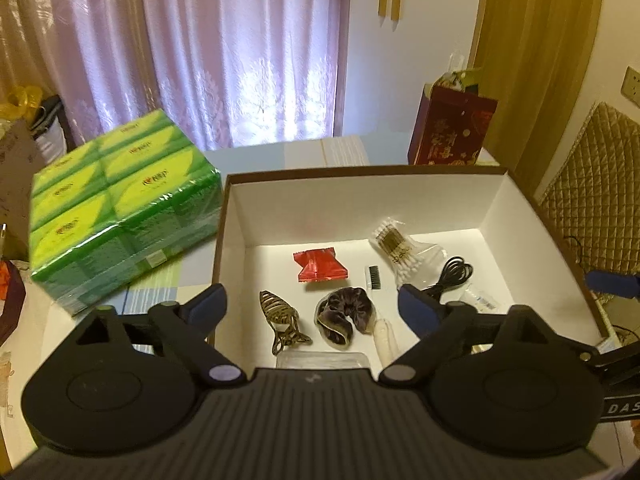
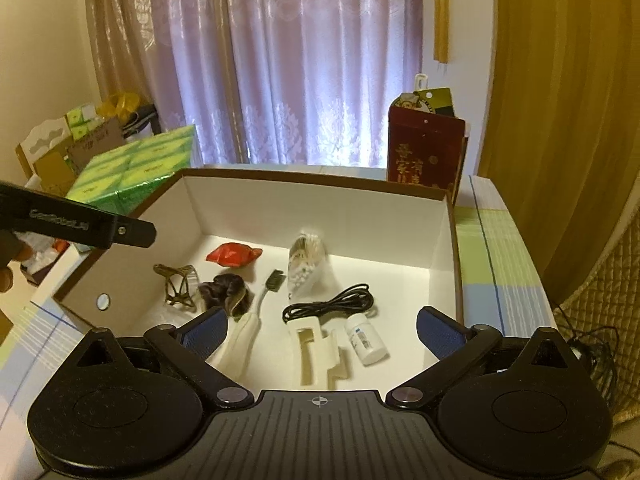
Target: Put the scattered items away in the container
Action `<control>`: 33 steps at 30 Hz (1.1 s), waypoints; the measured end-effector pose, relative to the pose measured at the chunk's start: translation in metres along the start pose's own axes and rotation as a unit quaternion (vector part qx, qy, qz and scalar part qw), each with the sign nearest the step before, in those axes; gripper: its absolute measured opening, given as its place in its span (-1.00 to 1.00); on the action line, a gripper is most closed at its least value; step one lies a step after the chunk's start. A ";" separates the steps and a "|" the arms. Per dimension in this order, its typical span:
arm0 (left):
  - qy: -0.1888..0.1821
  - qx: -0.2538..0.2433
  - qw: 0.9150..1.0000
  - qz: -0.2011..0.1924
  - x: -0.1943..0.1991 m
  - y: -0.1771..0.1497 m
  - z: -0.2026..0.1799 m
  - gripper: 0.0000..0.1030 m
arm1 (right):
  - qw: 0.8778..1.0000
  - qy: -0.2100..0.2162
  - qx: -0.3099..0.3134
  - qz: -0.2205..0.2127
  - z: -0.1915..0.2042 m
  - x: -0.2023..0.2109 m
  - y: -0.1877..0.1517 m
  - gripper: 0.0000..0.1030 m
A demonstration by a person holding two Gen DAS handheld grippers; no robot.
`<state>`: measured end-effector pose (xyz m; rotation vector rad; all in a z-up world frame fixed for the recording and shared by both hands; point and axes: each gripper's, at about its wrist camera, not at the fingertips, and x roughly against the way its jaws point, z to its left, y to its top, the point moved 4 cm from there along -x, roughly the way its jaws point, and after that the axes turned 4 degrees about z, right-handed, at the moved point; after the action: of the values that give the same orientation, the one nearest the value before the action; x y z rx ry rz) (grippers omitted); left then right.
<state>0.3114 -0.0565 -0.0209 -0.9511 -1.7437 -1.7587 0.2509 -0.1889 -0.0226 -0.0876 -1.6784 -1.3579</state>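
A brown cardboard box (image 1: pixel 424 200) (image 2: pixel 256 216) with a white inside holds several items. Among them are a red packet (image 1: pixel 320 266) (image 2: pixel 232 255), a bronze hair claw (image 1: pixel 280 318) (image 2: pixel 176 286), a dark purple scrunchie (image 1: pixel 346 312) (image 2: pixel 226 290), a bag of cotton swabs (image 1: pixel 400 246) (image 2: pixel 306 266), a black cable (image 1: pixel 454 274) (image 2: pixel 332 304), a small brush (image 1: pixel 372 278) (image 2: pixel 256 312), a white clip (image 2: pixel 318 350) and a white bottle (image 2: pixel 366 338). My left gripper (image 1: pixel 312 306) hangs open over the box's near left side, empty. My right gripper (image 2: pixel 320 330) is open above the near edge, empty.
A green shrink-wrapped pack of tissue boxes (image 1: pixel 120 216) (image 2: pixel 128 170) lies left of the box. A dark red gift bag (image 1: pixel 450 128) (image 2: pixel 424 150) stands behind it. Curtains hang at the back. The striped tablecloth (image 2: pixel 500 264) shows to the right, beside a quilted chair back (image 1: pixel 592 200).
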 end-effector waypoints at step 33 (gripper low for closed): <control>0.021 0.036 0.999 -0.009 0.114 -0.086 -0.033 0.97 | 0.999 -0.031 -0.028 -0.001 0.020 0.093 -0.058 1.00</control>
<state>0.1688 -0.0676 0.0116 -0.8641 -1.7820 -1.7020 0.1541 -0.2390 0.0002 -0.1628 -1.6927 -1.4165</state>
